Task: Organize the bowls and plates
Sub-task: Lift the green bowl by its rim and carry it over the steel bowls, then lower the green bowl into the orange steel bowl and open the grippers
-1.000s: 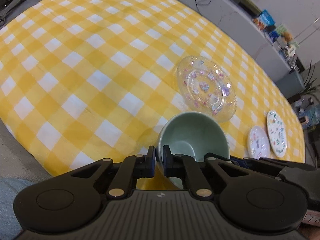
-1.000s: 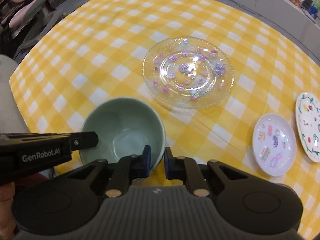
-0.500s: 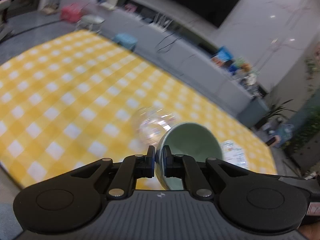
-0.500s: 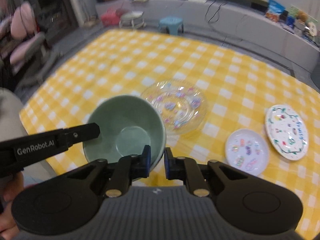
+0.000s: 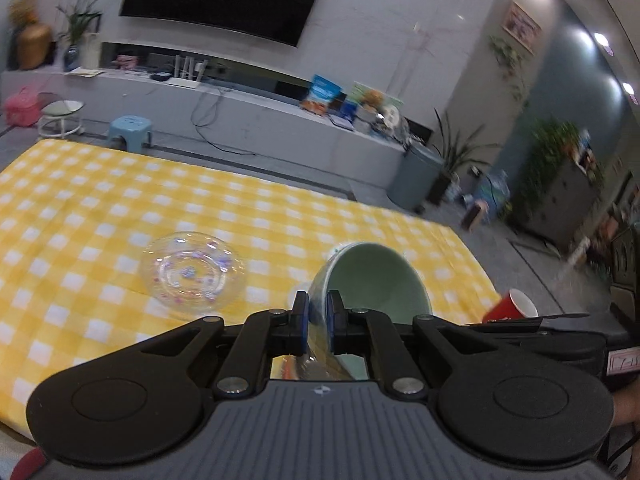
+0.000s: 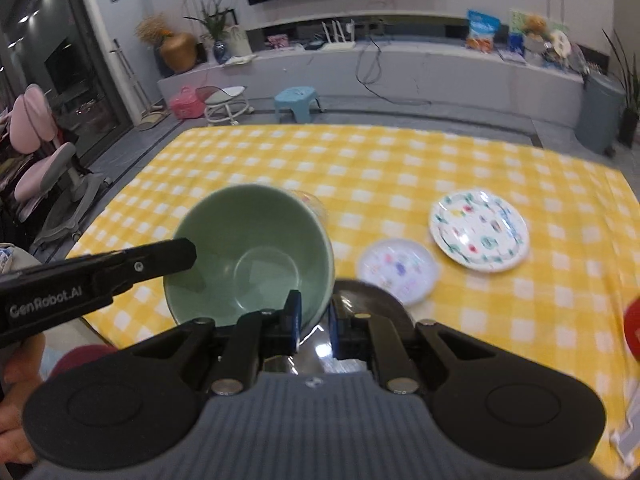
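A pale green bowl (image 5: pixel 376 280) hangs above the yellow checked tablecloth (image 5: pixel 120 208), tilted, with both grippers holding it. My left gripper (image 5: pixel 317 314) is shut on its near-left rim. My right gripper (image 6: pixel 312 316) is shut on the near rim of the same bowl (image 6: pixel 252 256), and the left gripper (image 6: pixel 186 254) comes in from the left side. A clear glass plate with coloured dots (image 5: pixel 192 272) lies on the cloth left of the bowl. A small white plate (image 6: pixel 396 270) and a larger floral plate (image 6: pixel 478 230) lie to the right.
A red cup (image 5: pixel 512 308) stands near the table's right edge. Beyond the table are a blue stool (image 6: pixel 298 100), a white round stool (image 6: pixel 226 104), a long grey TV bench (image 6: pixel 400 68) and a grey bin (image 6: pixel 600 112). A pink chair (image 6: pixel 48 160) stands at the left.
Both grippers have lifted the green bowl off the cloth and carried it up and to the right. The views have tipped up, so the room shows now.
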